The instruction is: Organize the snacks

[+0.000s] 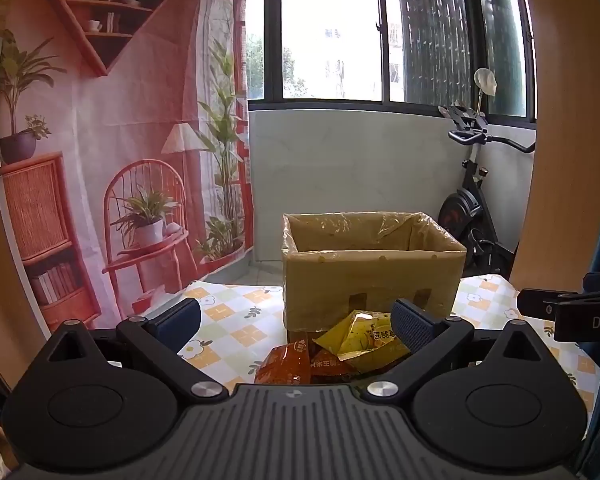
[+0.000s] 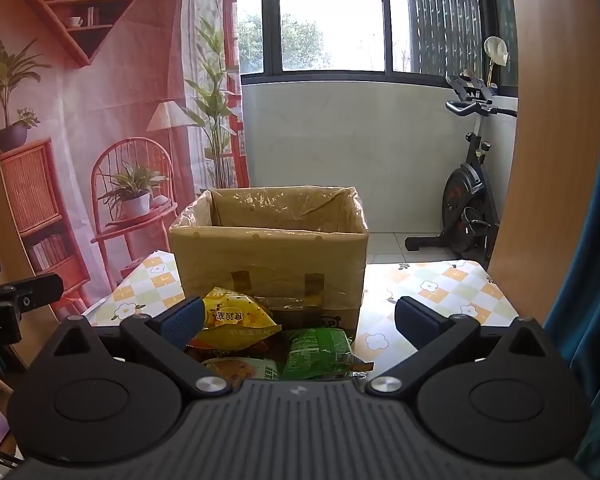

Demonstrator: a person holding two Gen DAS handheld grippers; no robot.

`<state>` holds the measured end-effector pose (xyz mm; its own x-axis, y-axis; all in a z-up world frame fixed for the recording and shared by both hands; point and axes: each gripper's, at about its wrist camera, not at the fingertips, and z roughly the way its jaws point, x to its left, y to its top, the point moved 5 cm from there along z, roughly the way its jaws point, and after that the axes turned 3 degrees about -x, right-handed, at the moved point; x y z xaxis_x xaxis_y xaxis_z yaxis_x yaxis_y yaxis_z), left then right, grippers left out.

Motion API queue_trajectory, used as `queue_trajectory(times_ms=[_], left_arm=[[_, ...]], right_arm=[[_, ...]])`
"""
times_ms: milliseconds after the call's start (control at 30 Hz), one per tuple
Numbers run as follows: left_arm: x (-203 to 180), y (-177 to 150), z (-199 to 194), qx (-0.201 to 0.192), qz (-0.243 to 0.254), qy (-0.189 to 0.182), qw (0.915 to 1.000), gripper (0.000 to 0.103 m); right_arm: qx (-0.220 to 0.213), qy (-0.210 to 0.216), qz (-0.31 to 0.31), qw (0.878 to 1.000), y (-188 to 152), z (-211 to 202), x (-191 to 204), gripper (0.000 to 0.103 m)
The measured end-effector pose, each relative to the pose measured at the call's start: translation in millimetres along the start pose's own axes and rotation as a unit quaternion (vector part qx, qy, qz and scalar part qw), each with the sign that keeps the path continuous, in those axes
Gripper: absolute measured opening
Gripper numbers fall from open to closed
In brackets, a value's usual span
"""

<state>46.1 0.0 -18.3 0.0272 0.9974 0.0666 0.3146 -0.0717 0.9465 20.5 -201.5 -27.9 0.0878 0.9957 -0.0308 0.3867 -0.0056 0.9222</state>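
Both your left tongs [image 1: 296, 320] and right tongs [image 2: 298, 318] stand wide, gripping nothing. Snack packets [image 2: 236, 316] lie heaped on the worktop [image 2: 440, 284] just in front of the cardboard box [image 2: 268, 252], between your spread fingers.

We see a tan cardboard box [image 2: 268, 256] lined with clear, glossy plastic, standing on a tablecloth [image 2: 440, 292] checked in orange, pale green and white with small white flowers. In front lie a yellow snack packet [image 2: 236, 316], a green snack packet [image 2: 320, 354] and an orange snack packet [image 1: 286, 364]. Our grippers are black with dark blue ribbed pads [image 1: 414, 326], and behind hangs a pinkish-red printed backdrop [image 1: 120, 140].
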Motion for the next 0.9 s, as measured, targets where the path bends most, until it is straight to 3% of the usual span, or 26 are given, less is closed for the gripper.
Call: queue_trajectory(times_ms=[900], left_arm=[[2.6, 1.4, -0.9, 0.002, -0.007, 0.004, 1.0000, 0.102]], right_arm=[[-0.006, -0.001, -0.001, 1.000, 1.1, -2.8, 2.0, 0.103]])
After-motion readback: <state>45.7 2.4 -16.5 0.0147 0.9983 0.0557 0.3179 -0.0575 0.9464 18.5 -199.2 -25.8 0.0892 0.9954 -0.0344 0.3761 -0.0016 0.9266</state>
